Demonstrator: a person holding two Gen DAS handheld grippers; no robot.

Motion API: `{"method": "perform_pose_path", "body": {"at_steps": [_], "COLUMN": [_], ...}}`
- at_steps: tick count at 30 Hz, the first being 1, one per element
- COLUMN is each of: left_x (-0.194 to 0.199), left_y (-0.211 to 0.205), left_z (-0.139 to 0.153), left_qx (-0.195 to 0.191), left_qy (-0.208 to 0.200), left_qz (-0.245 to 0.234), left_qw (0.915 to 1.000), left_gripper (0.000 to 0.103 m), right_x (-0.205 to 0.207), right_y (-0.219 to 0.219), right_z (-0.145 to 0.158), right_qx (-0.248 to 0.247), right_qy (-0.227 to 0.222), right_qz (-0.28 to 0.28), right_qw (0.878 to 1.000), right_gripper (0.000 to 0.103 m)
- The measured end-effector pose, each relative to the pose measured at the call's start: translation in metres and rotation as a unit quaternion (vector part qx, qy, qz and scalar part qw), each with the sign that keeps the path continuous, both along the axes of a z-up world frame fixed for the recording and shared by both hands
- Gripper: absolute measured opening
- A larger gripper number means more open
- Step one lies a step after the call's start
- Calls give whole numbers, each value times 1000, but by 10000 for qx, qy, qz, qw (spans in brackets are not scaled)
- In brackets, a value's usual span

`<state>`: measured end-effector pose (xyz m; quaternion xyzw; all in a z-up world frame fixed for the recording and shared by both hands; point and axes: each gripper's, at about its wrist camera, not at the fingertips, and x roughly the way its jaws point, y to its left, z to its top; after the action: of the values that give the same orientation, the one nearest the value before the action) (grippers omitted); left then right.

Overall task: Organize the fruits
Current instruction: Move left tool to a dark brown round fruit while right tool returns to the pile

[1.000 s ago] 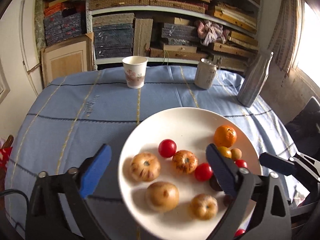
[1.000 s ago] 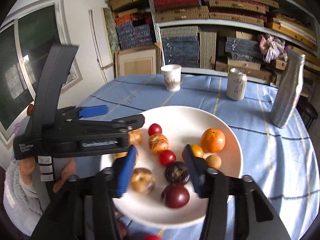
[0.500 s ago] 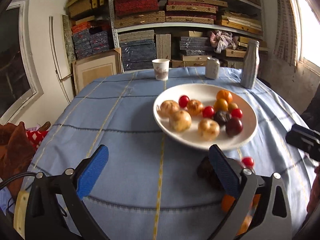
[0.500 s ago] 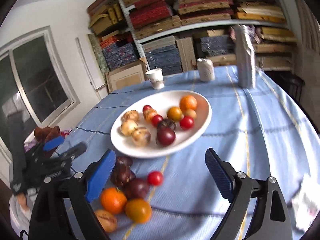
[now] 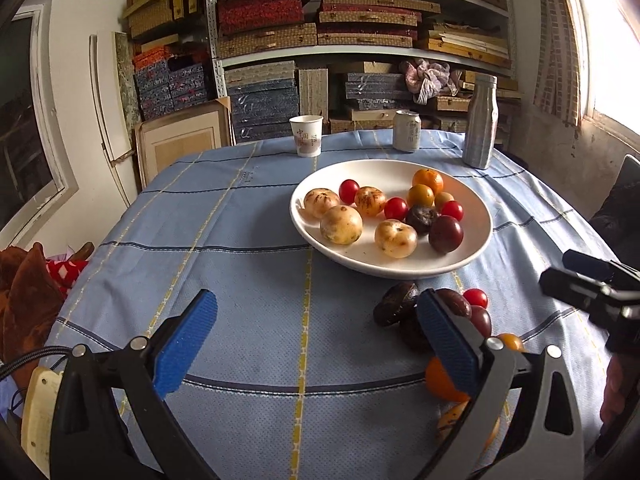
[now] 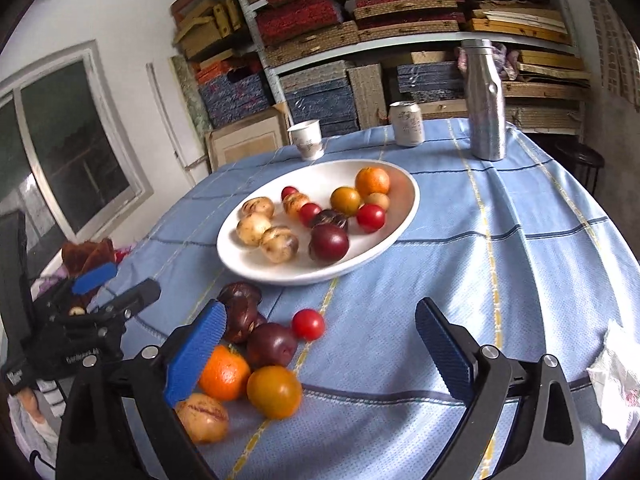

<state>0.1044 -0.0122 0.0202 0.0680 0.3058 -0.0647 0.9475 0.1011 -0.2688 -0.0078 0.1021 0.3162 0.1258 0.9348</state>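
Right wrist view: my right gripper (image 6: 316, 344) jaws are opening over loose fruit (image 6: 272, 344) beside the white plate (image 6: 396, 224) on the counter (image 6: 520, 248), gripping nothing; my left gripper (image 5: 316, 336) jaws stand apart, empty

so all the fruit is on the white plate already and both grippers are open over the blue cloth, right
Not all of it. The right wrist view shows a loose pile on the blue cloth in front of the white plate: an orange, a dark plum, a cherry tomato and others. The rest holds: the left gripper and right gripper are open.
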Motion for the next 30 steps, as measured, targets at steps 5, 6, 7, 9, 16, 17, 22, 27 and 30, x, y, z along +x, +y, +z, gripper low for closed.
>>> {"method": "perform_pose_path", "body": {"at_steps": [5,6,7,9,16,17,22,27,30], "left_x": [1,2,5,9,10,9,8,16,22], "left_y": [-2,0,3,6,1,-1,-17,-40,-55], "left_z": [-1,-1,-2,-3,-9,-9,-15,-13,-19], "left_qx": [97,64,9,-96,-144,-110,-50,-110,131], "left_qy": [8,36,106,205,391,389,481,458,448], "left_qz": [-15,-2,-6,15,-248,-301,-626,-887,-892], "left_qw": [10000,10000,9999,9997,9988,9987,9969,9949,9949], "left_gripper": [98,98,98,98,98,98,98,98,98], "right_x": [-10,-12,-14,-17,-20,-20,-17,-16,-15], "right_y": [22,23,23,19,9,8,-2,-13,-20], "right_z": [-9,-9,-9,-8,-7,-6,-6,-4,-3], "right_qx": [-406,-414,-399,-315,-192,-183,-101,1,142], "right_qy": [56,47,30,1,-52,-59,0,-29,-9], "right_qz": [358,389,405,391,225,179,-129,-347,-448], "right_qw": [9985,9984,9984,9987,9996,9997,9999,9994,9989], "right_gripper": [96,96,96,96,96,96,96,96,96]}}
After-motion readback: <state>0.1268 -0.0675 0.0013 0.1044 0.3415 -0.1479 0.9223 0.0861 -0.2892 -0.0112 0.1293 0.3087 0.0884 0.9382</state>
